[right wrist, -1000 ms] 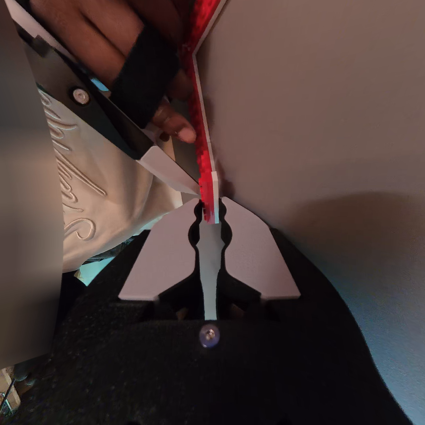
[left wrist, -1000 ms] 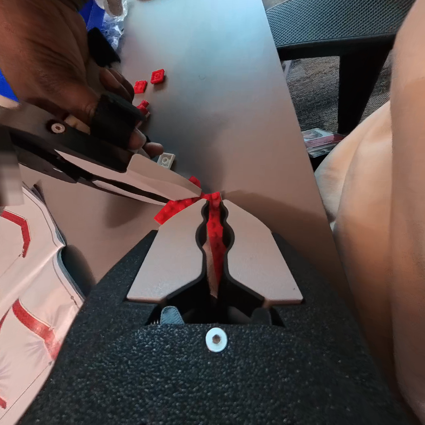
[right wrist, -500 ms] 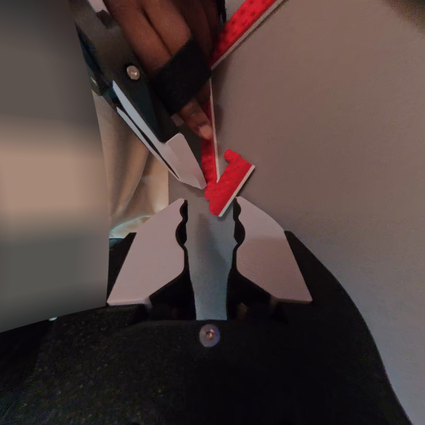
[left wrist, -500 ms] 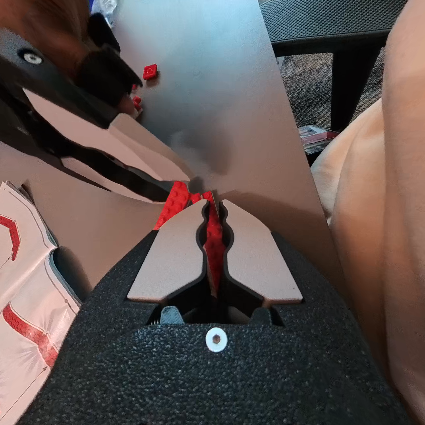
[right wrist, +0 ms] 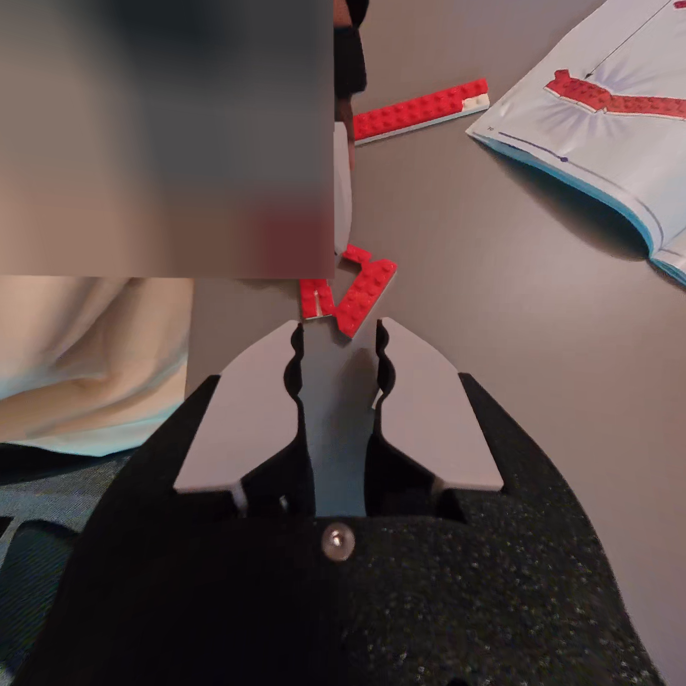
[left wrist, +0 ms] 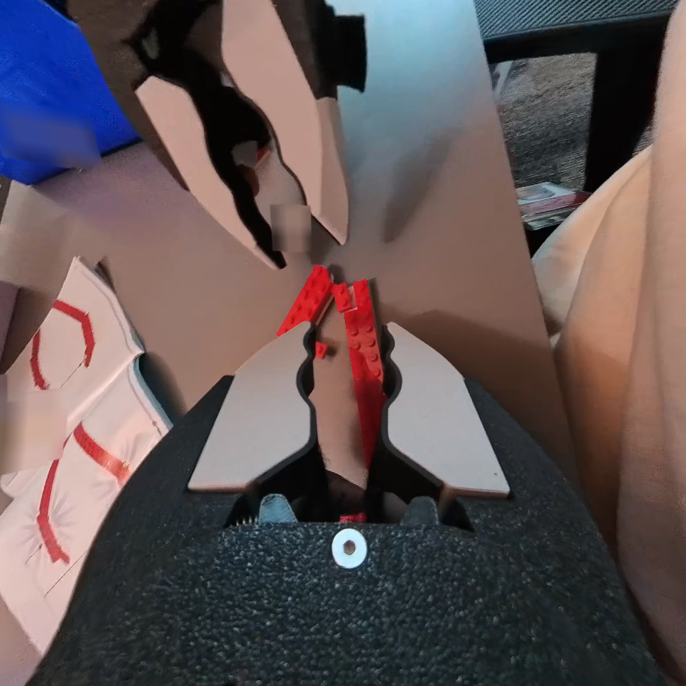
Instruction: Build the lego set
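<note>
A red Lego plate assembly lies on the grey table (left wrist: pixel 427 222). It is a long red plate (left wrist: pixel 365 371), a red wedge plate (left wrist: pixel 306 306) and a short red piece (left wrist: pixel 342 299) at their joint. My left gripper (left wrist: pixel 349 323) is open, and the long plate runs between its fingers close to the right one. A tiny red piece (left wrist: pixel 321 349) lies loose in the gap. My right gripper (right wrist: pixel 339 323) is open and empty, just short of the red wedge plate (right wrist: pixel 362 293). It also shows in the left wrist view (left wrist: pixel 311 252), above the assembly.
An open instruction booklet (left wrist: pixel 74 427) lies left of my left gripper and shows in the right wrist view (right wrist: pixel 594 111). A long red strip on a white base (right wrist: pixel 419 107) lies beyond. A blue object (left wrist: pixel 48 92) is far left. The person's clothed body (left wrist: pixel 612 371) is at the table edge.
My left gripper opened and let go of the long red plate. My right gripper opened, released the assembly and drew back. The assembly now rests flat on the table.
</note>
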A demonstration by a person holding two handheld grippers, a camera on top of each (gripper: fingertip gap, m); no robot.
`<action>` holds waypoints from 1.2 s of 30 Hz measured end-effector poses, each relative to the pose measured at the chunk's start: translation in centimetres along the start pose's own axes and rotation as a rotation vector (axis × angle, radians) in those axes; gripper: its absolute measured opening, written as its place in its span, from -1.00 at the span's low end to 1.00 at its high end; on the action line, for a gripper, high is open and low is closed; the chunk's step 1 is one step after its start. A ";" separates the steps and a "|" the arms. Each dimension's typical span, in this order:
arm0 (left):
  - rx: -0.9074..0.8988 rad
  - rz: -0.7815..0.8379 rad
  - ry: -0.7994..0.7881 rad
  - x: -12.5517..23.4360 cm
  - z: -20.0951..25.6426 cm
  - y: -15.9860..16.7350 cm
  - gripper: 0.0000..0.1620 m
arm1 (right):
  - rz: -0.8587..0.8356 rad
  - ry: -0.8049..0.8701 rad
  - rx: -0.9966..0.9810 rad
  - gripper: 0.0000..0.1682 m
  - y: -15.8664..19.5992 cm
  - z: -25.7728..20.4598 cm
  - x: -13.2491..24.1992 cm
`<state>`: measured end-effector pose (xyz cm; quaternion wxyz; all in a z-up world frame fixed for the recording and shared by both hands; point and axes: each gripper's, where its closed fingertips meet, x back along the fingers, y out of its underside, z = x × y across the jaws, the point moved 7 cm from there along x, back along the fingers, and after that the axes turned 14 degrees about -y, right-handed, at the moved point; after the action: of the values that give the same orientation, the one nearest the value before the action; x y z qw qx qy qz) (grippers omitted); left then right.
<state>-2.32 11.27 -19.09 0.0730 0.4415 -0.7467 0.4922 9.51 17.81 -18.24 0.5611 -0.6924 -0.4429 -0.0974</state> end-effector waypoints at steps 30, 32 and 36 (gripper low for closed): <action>-0.011 0.021 -0.048 -0.7 0.5 0.3 -0.66 | 0.013 0.120 -0.001 -0.77 0.8 0.0 -1.8; -0.019 0.019 -0.054 -0.6 0.5 0.3 -0.66 | 0.033 0.106 -0.004 -0.73 0.8 -0.1 -1.6; -0.015 0.015 -0.049 -0.6 0.4 0.3 -0.65 | 0.099 0.102 -0.007 -0.74 0.4 -0.3 -0.7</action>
<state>-2.07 11.30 -19.87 0.0544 0.4474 -0.7553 0.4759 9.47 17.15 -18.86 0.5848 -0.7096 -0.3785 -0.1061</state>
